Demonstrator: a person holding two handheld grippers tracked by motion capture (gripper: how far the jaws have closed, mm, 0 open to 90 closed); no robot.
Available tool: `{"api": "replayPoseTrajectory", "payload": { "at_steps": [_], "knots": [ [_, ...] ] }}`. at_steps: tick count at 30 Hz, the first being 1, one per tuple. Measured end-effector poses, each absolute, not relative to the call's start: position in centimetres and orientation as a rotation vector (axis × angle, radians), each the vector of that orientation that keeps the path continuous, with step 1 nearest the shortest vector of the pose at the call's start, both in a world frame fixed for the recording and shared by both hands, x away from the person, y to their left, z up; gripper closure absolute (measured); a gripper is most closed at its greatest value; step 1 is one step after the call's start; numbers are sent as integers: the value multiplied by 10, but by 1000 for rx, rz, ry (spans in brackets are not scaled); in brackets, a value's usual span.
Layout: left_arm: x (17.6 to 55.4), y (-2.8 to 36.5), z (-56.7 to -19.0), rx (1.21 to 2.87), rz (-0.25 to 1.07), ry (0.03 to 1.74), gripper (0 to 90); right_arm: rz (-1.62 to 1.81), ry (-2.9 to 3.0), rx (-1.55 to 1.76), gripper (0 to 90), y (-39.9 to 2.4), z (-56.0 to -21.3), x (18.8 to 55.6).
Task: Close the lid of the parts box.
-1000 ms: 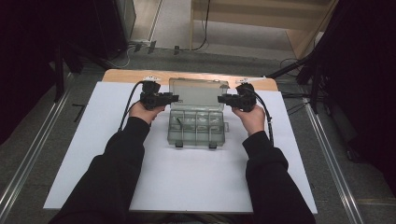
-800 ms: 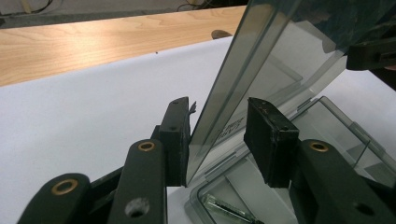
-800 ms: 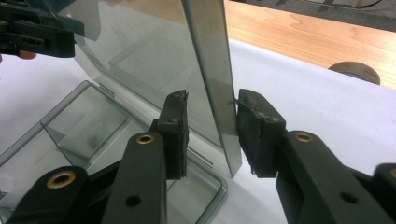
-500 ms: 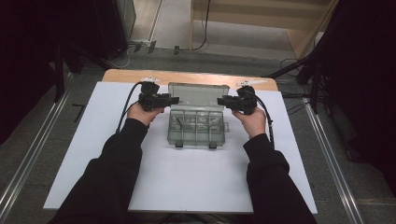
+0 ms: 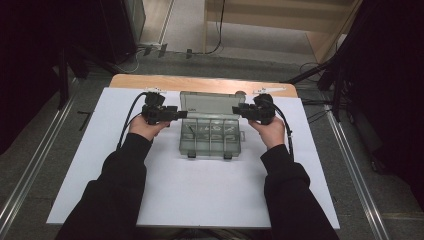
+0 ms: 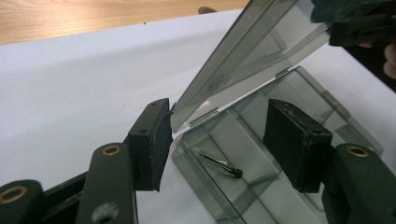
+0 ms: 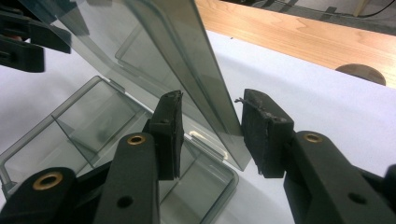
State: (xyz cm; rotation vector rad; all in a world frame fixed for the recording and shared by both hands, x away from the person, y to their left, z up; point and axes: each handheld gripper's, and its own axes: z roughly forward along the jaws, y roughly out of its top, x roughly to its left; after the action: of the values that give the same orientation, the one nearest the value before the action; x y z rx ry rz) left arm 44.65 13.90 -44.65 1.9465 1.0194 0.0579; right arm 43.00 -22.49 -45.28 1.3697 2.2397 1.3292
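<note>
1. The table (image 5: 150,80) carries a white sheet (image 5: 200,200) across most of its top, with bare wood along the far edge.
2. A clear plastic box (image 5: 210,140) sits on the sheet near the middle of the far edge, its lid (image 5: 210,102) raised and leaning back toward that edge.
3. The person's arms come in from the near edge, one hand at each end of the lid.
4. The left gripper (image 5: 176,114) stands wide. Its jaws have just been opening, and in the left gripper view the lid's corner (image 6: 175,116) sits against the left pad (image 6: 156,140), with the other pad well clear.
5. The right gripper (image 5: 239,111) has also just been opening. In the right gripper view the lid's edge (image 7: 219,102) stands between the pads, and I see a gap on the right side, so it looks released.
6. Risk, as I judge it: with neither gripper clamping, the lid could drop shut, or a sideways nudge could slide the light box along the sheet.
7. The left gripper view shows a thin pin-like piece (image 6: 217,164) lying in a compartment; from the high view the contents are too small to make out.
</note>
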Motion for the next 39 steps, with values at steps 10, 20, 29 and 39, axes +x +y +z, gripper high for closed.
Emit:
{"api": "replayPoseTrajectory", "payload": {
  "at_steps": [10,20,29,39],
  "knots": [
    [437,150,-441,1997,43,1034,522,1333,2240,1351,590,-225,-454,425],
    [438,159,-434,1993,-2,1032,900,1333,2240,1342,579,-225,-455,422],
    [443,153,-426,1981,33,999,900,1324,2239,1315,570,-224,-455,417],
    [451,146,-422,1982,71,987,900,1328,2234,1301,556,-223,-456,414]
  ]
}}
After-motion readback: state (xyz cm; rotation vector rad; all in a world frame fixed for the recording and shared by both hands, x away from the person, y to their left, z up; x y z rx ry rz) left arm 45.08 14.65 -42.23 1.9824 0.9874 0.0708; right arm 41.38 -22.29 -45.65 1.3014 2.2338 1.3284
